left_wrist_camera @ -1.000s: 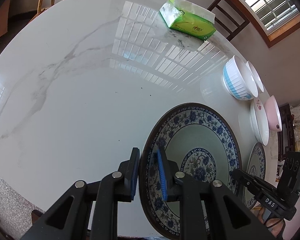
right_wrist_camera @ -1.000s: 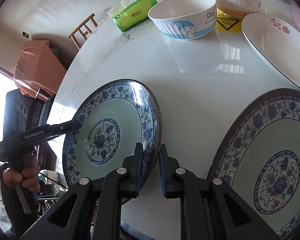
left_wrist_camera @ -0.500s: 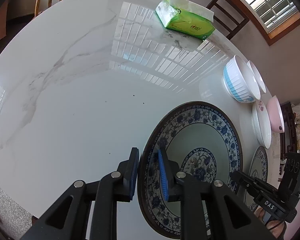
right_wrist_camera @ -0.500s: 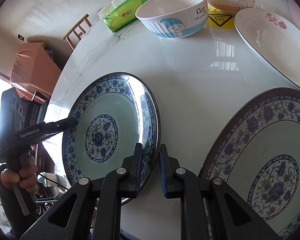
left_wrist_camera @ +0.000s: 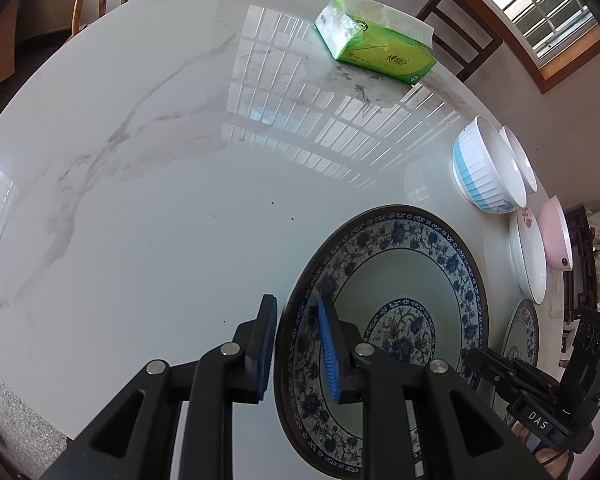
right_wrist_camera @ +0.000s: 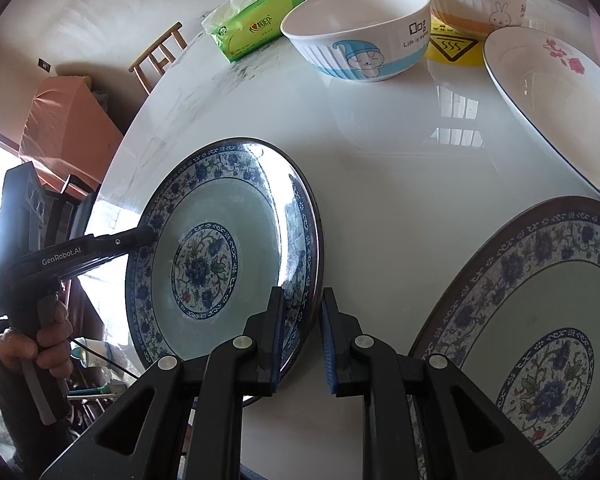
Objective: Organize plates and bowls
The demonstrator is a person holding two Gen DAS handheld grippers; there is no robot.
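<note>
Loosened over the past second, the left gripper (left_wrist_camera: 298, 346) has just been opening its jaws, the rim of the blue plate (left_wrist_camera: 396, 280) between them, its pads apparently off the rim. That plate lies flat on the marble table (left_wrist_camera: 160, 200), wide bare surface to its left. The right gripper (right_wrist_camera: 302, 344) straddles the plate's opposite rim; whether it grips, the frames do not settle. A second blue plate (right_wrist_camera: 540, 320) lies at right, near the table edge. Readable: "GenRobot.AI" and "DAS" on the grippers, "Dog" on a bowl (right_wrist_camera: 360, 36).
</note>
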